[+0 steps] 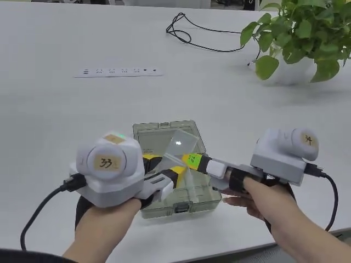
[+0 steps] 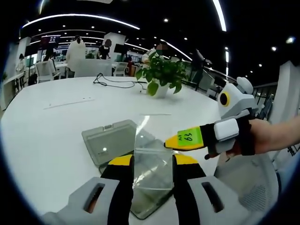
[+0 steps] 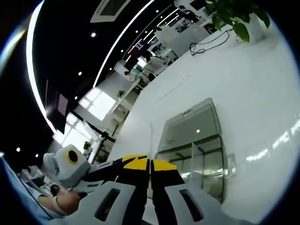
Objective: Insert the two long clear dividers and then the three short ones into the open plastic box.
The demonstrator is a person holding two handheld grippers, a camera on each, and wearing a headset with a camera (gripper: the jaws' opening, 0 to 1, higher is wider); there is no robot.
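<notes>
Where the white table (image 1: 66,126) nears the person, the open plastic box (image 1: 204,204) sits with its lid (image 1: 159,134) folded back flat, its near left corner hidden behind the left gripper (image 2: 153,159). Farther back stand a potted plant (image 1: 299,30), a black cable (image 1: 189,35) and a white power strip (image 1: 118,71) — all well apart from the box. One clear divider (image 1: 184,145) tilts above the box, pinched edge-on between the closed jaws of the right gripper (image 3: 151,161); the left jaws stand wide, the sheet between them.
</notes>
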